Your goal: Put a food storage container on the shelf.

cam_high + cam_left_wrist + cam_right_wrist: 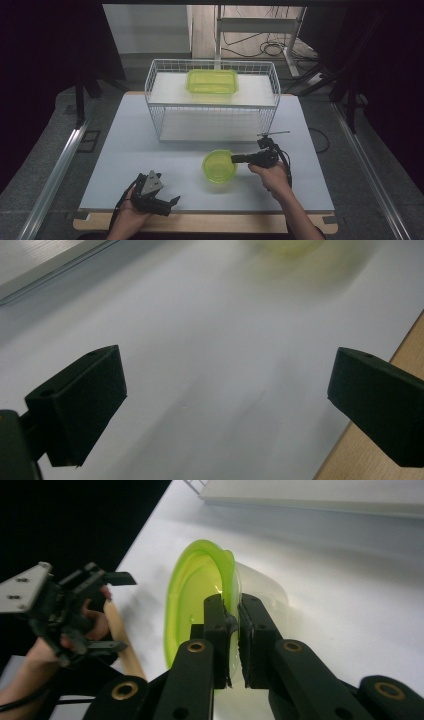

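Left gripper sits bottom left of the high view, resting on the near edge of the white table, held by the person's left hand. Jaws spread wide, nothing between them; in the left gripper view the two black pads stand at far left and far right with bare tabletop in the gap. The same gripper also shows at left of the right gripper view, jaws apart.

Right gripper is just right of centre in the high view, pointing left, gripped by the right hand. Jaws narrow, pinched onto the rim of the round bowl: green lid, clear body. In the right gripper view the pads clamp the bowl edge at frame centre, one pad inside the rim and one outside.

The bowl sits on the table at lower centre, just in front of the wire basket.

Basket is at upper centre, a white shelf inside it. A rectangular green box rests on that shelf toward the back.
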{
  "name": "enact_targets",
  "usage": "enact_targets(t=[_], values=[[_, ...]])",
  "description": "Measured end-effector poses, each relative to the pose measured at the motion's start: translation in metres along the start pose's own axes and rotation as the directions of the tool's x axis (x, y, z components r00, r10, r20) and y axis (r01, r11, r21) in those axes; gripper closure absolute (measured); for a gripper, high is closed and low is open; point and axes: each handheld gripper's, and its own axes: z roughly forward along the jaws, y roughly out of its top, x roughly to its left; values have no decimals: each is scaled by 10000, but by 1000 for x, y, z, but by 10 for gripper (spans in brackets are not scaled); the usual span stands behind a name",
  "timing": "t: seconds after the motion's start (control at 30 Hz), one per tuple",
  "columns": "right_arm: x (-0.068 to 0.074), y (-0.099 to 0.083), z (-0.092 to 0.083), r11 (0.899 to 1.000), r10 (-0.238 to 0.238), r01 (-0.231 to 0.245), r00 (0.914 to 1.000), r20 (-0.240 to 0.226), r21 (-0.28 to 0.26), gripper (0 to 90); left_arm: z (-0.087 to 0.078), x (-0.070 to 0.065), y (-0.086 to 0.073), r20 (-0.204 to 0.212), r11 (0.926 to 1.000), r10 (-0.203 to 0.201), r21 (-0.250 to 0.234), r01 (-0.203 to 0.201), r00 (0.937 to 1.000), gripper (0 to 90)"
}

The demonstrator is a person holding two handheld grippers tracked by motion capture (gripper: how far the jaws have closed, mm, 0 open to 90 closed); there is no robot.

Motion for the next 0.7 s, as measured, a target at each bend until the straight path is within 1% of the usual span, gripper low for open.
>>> enact_targets(t=[0.07, 0.13, 0.23, 0.27, 0.4, 0.5, 0.57, 0.6, 0.7], values=[[0, 0, -1, 10000, 29, -29, 10000, -27, -37, 838, 0, 0, 0, 1, 10000, 2, 5, -2, 10000, 21], [-1, -1, -1, 9998, 202, -204, 9995, -256, -67, 838, 1, 0, 0, 5, 10000, 18, 11, -18, 10000, 21], [-5, -1, -3, 9984, 518, -532, 9964, -674, -192, 838, 1, 0, 0, 5, 10000, 18, 18, -18, 10000, 21], [-5, -1, -4, 9982, 547, -563, 9961, -697, -217, 838, 1, 0, 0, 2, 10000, 13, 21, -13, 10000, 21], [-4, 0, -7, 9978, 551, -579, 9952, -811, -331, 838, 1, -1, 0, 10, 10000, 2, 22, -2, 10000, 20], [-1, 2, -10, 9979, 434, -476, 9948, -918, -438, 838, 1, -1, 0, 12, 10000, 15, 29, -15, 10000, 20], [3, 5, -14, 9974, 435, -493, 9934, -1063, -530, 838, 1, -1, 0, 18, 10000, -2, 16, 2, 10000, 21], [4, 6, -15, 9975, 348, -412, 9936, -1071, -579, 838, 1, -1, 1, 20, 10000, -19, -4, 19, 10000, 20], [14, 12, -21, 9967, 230, -320, 9927, -1182, -745, 838, 0, 0, 1, 13, 9999, -71, -88, 71, 10000, 17]])
